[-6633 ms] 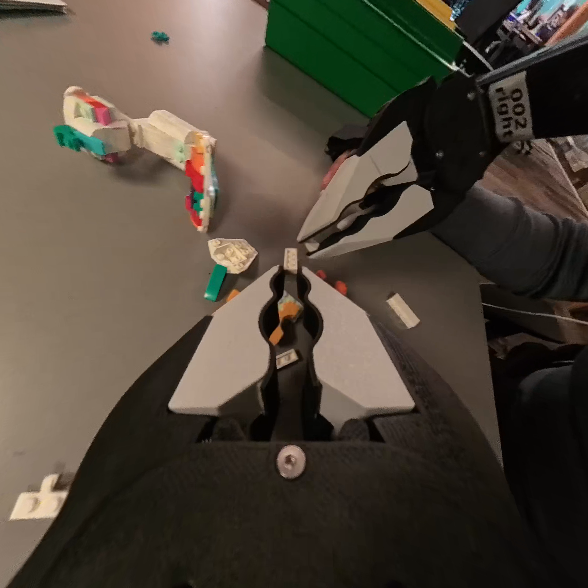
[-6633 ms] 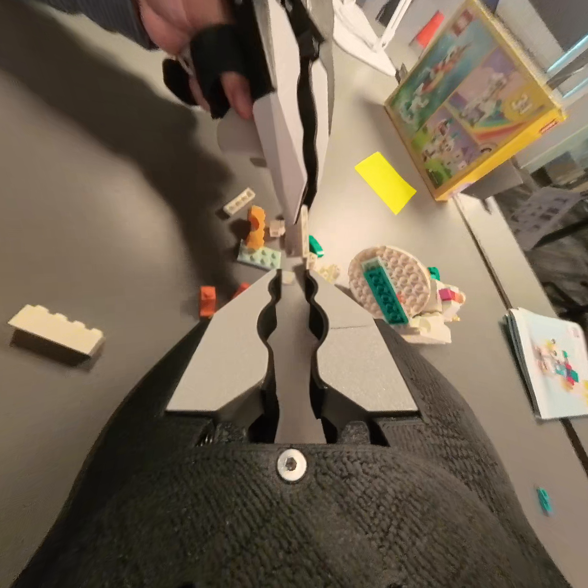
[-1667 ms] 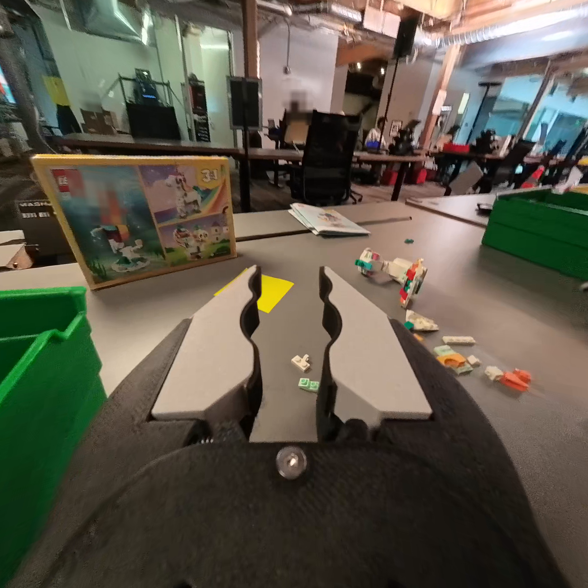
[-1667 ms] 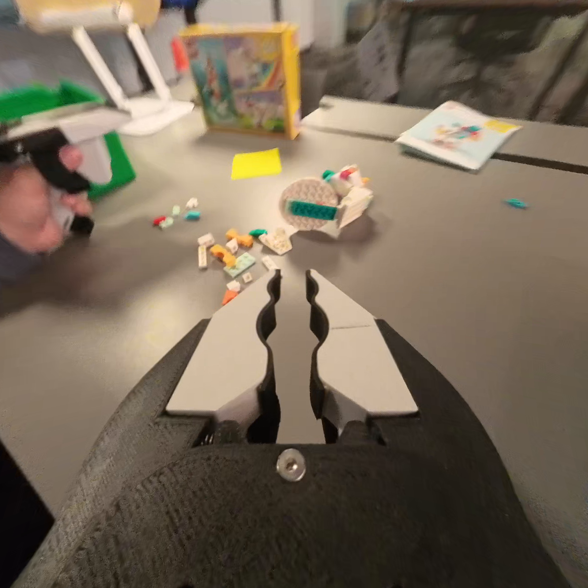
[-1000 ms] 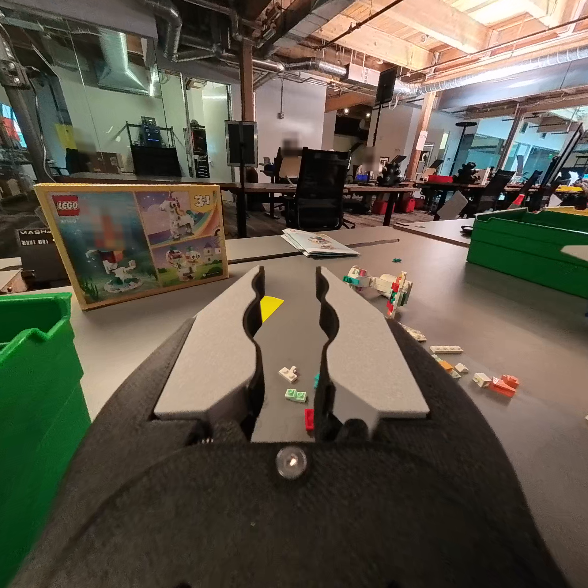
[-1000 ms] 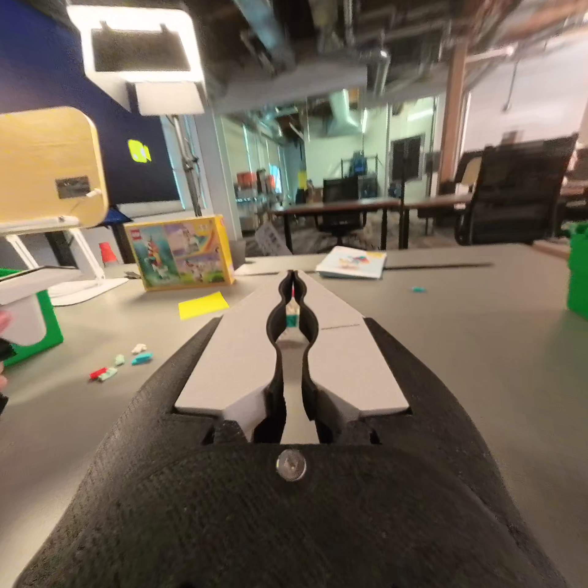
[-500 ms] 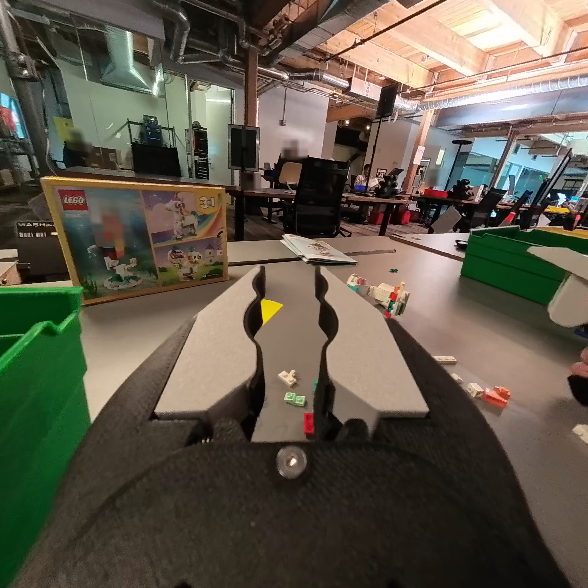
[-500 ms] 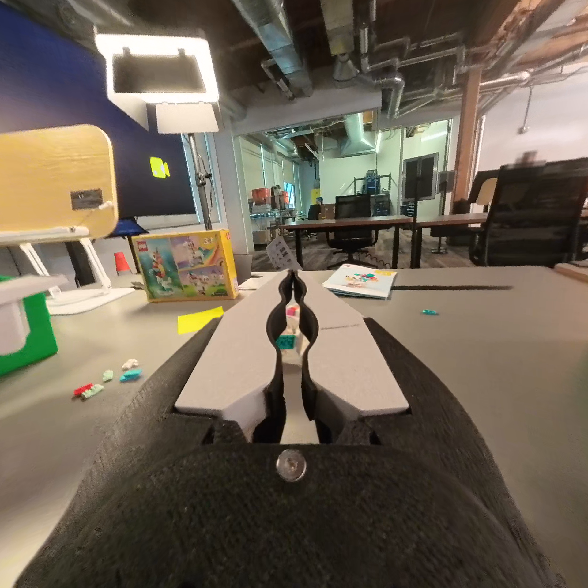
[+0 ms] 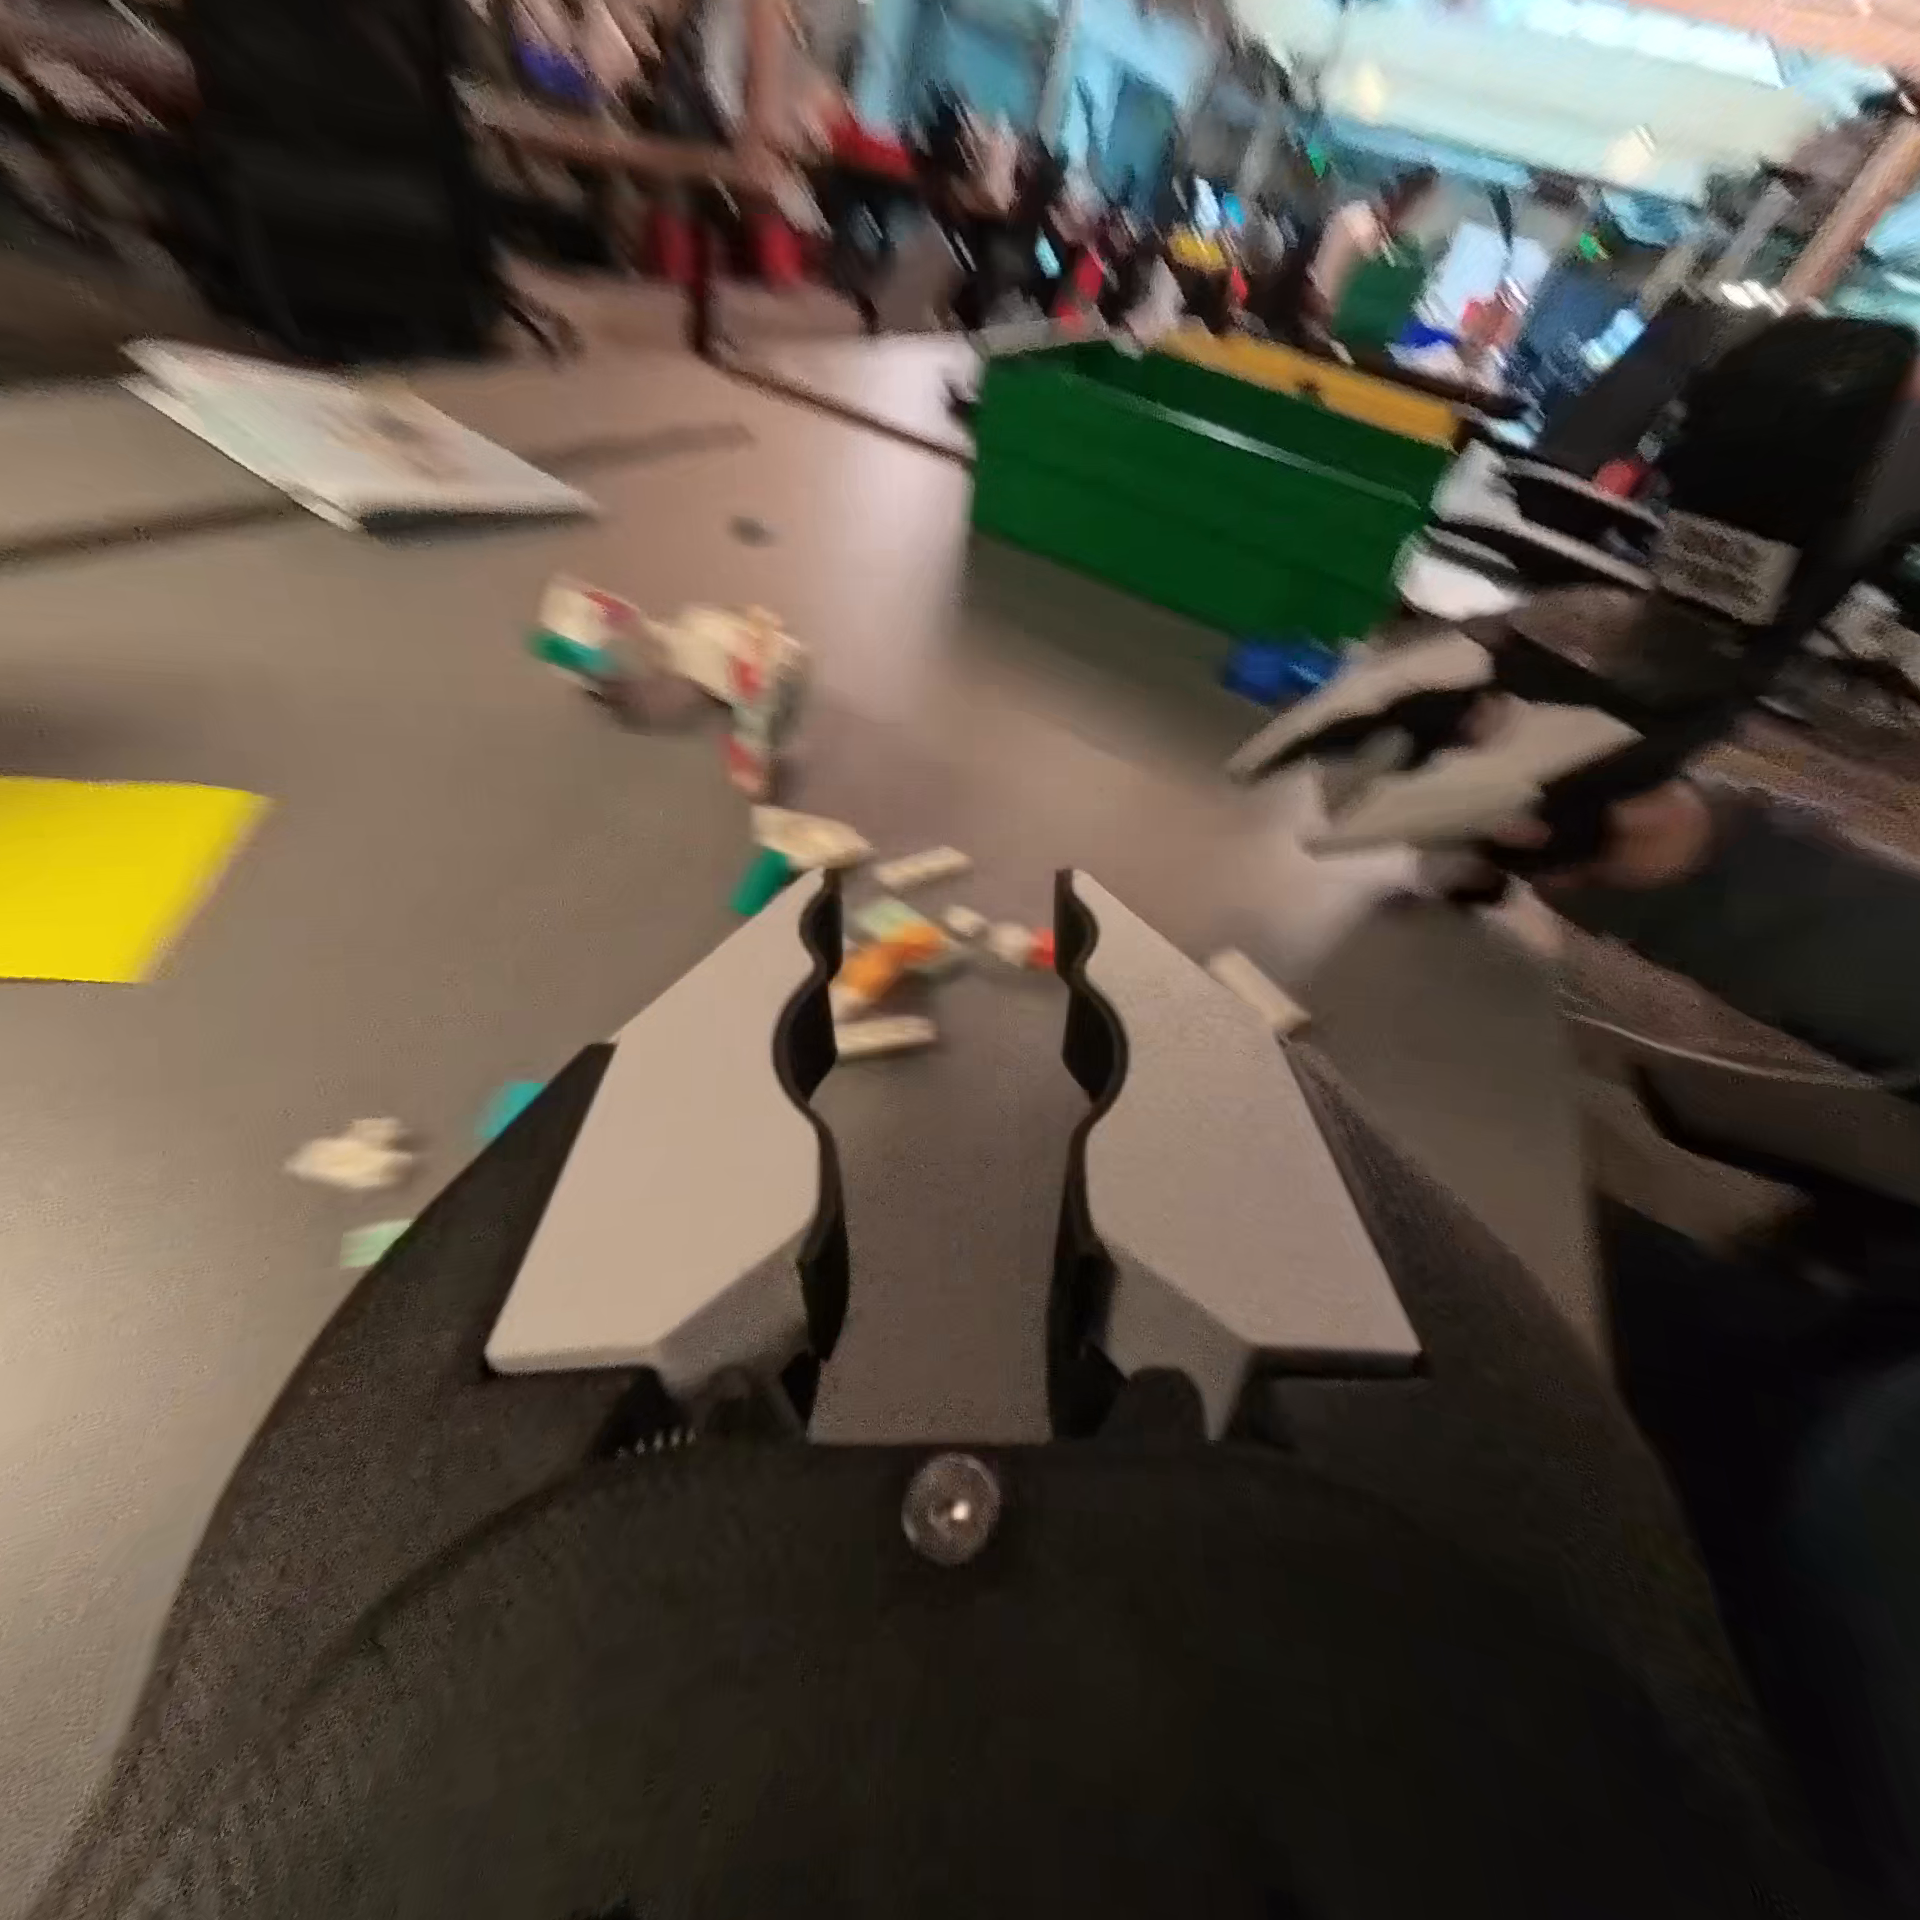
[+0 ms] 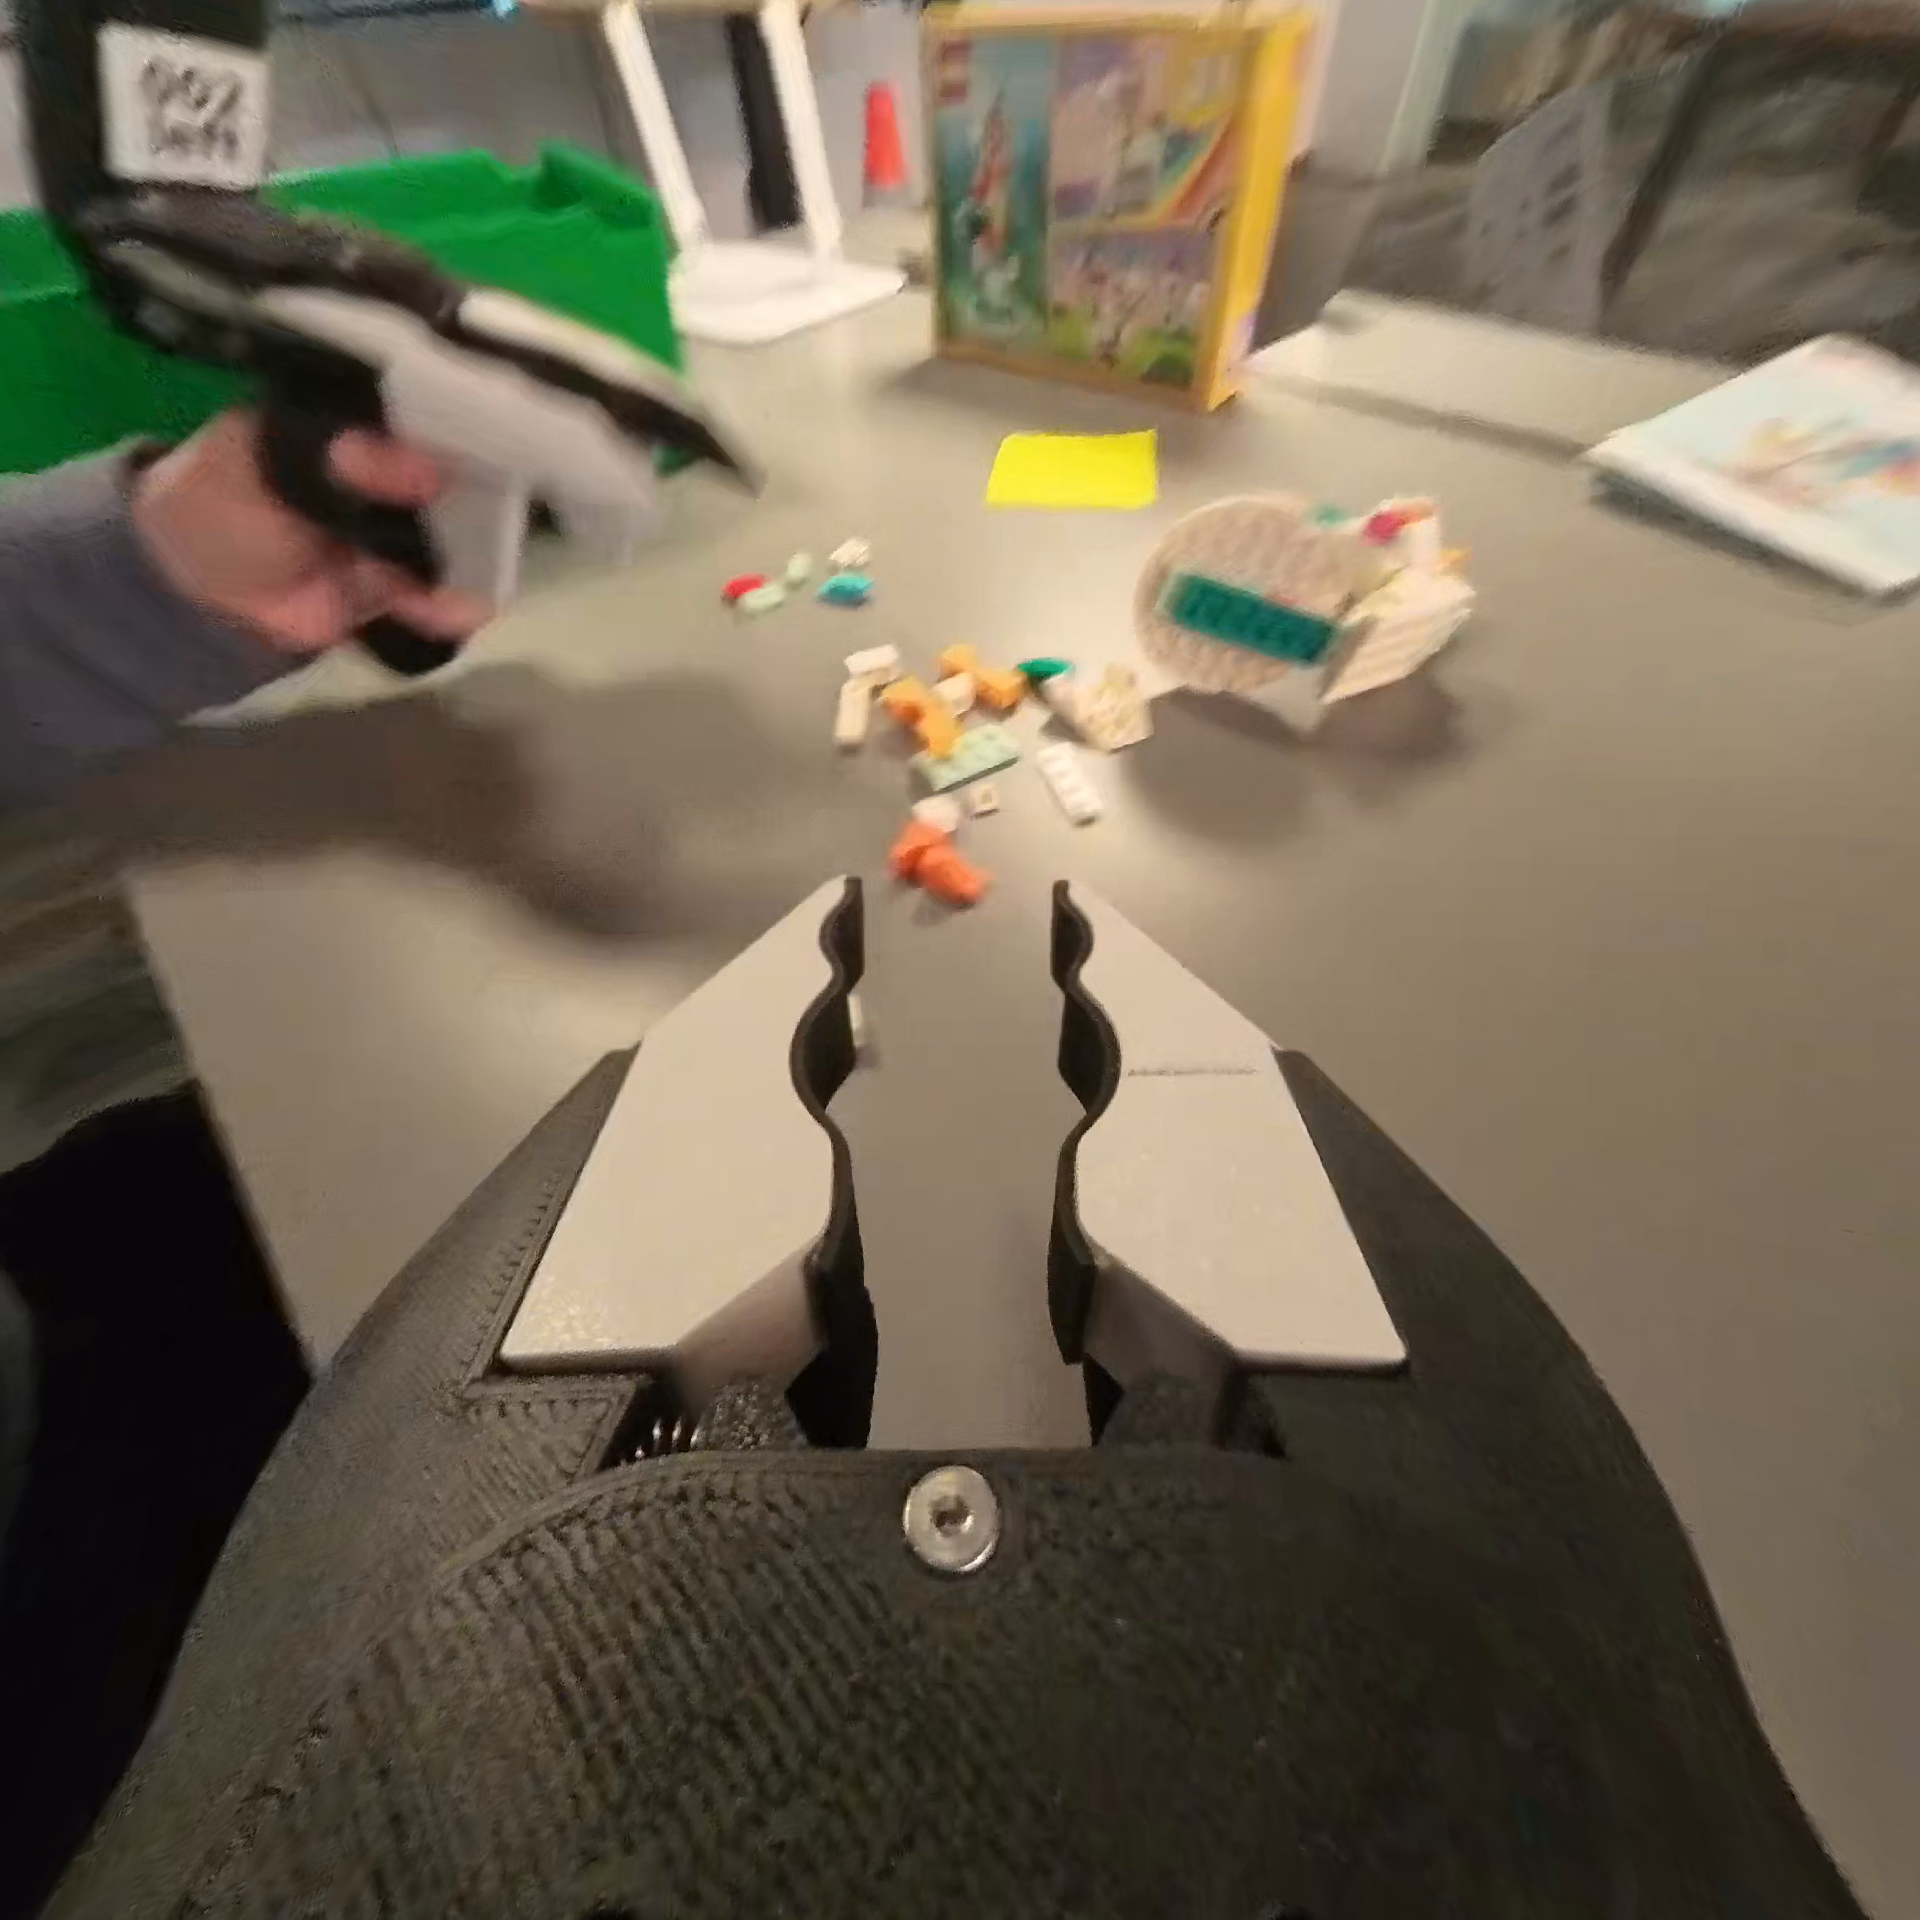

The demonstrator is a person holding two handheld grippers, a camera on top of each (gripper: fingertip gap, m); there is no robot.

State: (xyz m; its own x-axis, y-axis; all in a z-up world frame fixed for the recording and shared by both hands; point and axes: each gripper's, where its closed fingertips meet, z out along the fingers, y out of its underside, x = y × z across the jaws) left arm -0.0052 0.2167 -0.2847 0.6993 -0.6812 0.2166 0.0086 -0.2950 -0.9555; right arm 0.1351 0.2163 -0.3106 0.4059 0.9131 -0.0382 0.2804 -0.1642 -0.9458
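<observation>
Both views are motion-blurred. My left gripper is open and empty, low over the grey table, its tips just short of a loose pile of small orange, white and mint bricks. My right gripper is open and empty, its tips just short of two orange bricks, with the same pile beyond. A partly built white brick model with a round plate lies behind the pile; it also shows in the left wrist view. Each gripper shows in the other's view: right, left.
A yellow paper square, a colourful toy box and a booklet lie at the back. Green bins stand at the left and the right. A few small bricks lie apart from the pile. Spacing between my two grippers at the tips: around 15 centimeters.
Both grippers have tipped down from level toward the table and the loose bricks. The right gripper, shut half a second ago, is now open. The left stays open and has swung right.
</observation>
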